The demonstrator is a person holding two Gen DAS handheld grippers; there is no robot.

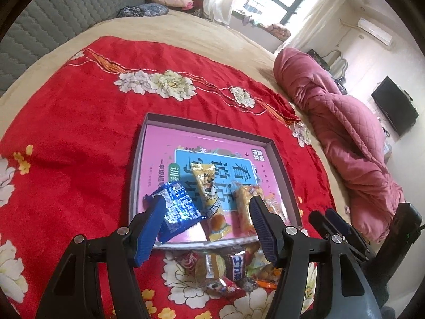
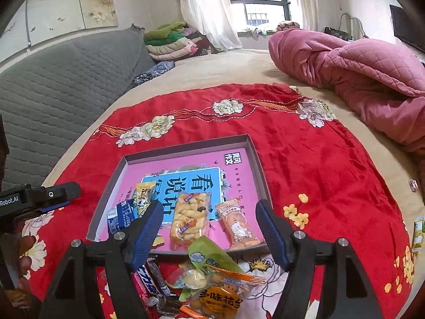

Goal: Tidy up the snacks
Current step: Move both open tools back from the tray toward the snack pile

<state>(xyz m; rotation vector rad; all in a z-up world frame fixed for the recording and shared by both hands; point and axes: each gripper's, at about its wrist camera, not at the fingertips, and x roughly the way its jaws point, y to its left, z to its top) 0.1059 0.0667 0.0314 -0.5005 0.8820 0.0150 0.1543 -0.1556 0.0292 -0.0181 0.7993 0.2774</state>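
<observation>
Item: loose snack packets, part sorted.

Location. Four packets lie in the shallow tray (image 2: 255,156), which sits on the red floral blanket (image 2: 318,159) spread over the bed: a blue foil packet (image 2: 119,216) at the near left corner, a yellow packet (image 2: 143,194) beside it, a clear bag of puffed sticks (image 2: 188,219) in the middle, and an orange biscuit packet (image 2: 239,223) to the right. The unsorted pile (image 2: 207,284) rests on the blanket just outside the tray's near wall; it includes a green wrapper (image 2: 209,254) and a dark chocolate bar (image 2: 151,279).

Handling, judged. All appear light. The film wrappers look slick and crinkly, likely to slide under a loose pinch. The puffed sticks and biscuits are probably brittle; pressure on the body could crush them. Best hold: a sealed end seam or a flat edge, not the filled middle. The chocolate bar seems stiffer and could take a grip across its width.

Tools. The left hand-held gripper (image 1: 207,226) hangs over the tray's near edge, jaws spread, nothing pinched. The right hand-held gripper (image 2: 209,228) hangs above the pile, jaws spread and empty.
</observation>
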